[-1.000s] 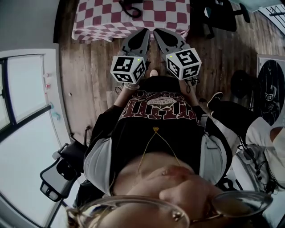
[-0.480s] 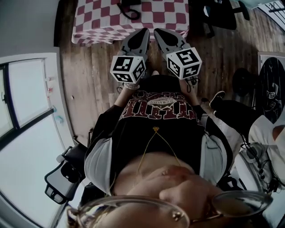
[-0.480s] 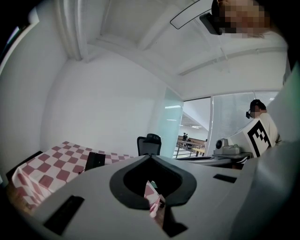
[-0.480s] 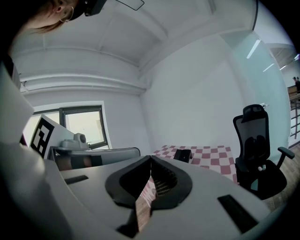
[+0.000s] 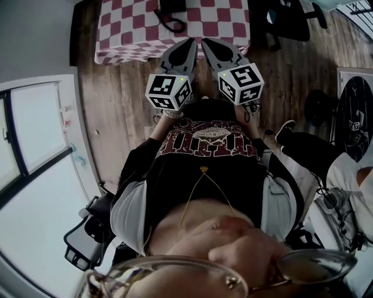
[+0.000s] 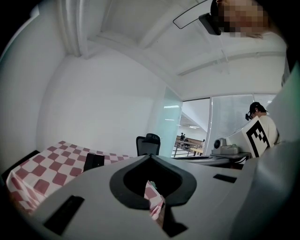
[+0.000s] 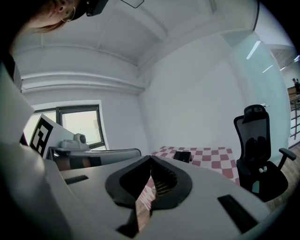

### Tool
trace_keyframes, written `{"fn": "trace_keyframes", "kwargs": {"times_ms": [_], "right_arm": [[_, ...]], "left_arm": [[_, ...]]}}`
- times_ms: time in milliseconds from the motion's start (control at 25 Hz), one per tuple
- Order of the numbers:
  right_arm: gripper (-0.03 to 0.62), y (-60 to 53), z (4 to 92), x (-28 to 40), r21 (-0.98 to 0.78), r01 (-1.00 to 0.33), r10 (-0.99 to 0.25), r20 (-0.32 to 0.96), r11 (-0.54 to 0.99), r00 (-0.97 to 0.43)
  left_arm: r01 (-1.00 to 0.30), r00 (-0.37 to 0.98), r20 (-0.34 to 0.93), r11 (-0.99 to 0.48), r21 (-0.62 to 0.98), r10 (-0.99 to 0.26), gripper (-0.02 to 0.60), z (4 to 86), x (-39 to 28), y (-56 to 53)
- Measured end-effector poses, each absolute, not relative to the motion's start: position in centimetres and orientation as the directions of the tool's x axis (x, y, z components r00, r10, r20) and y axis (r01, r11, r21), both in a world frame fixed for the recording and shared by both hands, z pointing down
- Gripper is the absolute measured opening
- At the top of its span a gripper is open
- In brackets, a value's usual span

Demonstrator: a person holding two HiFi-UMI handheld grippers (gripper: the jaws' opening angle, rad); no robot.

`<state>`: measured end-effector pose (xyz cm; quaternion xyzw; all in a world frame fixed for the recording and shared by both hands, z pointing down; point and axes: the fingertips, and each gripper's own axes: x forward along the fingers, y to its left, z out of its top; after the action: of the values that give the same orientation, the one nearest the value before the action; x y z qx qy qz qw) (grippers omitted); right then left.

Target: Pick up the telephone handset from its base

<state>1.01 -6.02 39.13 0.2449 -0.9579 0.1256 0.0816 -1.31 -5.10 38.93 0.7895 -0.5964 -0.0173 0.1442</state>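
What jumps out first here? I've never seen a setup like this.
Two grey hand-held grippers, the left gripper and right gripper, each carrying a cube of black-and-white square markers, point side by side ahead of the person, jaws closed and empty. Just beyond them stands a red-and-white checked table with a black telephone on it.

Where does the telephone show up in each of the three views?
Head view: the telephone sits at the top edge, left of centre, on the checked tablecloth.
Left gripper view: it is a small dark shape at lower left, on the cloth.
Right gripper view: it is a small dark shape just right of centre, on the cloth.
Shared landmark: the checked tablecloth under it.
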Motion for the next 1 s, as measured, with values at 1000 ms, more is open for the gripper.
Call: {"fn": "trace_keyframes", "kwargs": {"times_ms": [1000], "right_arm": [[0.017, -13.8, 40.7, -7.2, -0.217, -0.566, -0.517, 0.247, 0.795, -0.820]], "left_arm": [[-0.907, 0.378, 0.164, -0.328, 0.263, -0.911, 0.011, 40.2, -9.3, -12.4]]}}
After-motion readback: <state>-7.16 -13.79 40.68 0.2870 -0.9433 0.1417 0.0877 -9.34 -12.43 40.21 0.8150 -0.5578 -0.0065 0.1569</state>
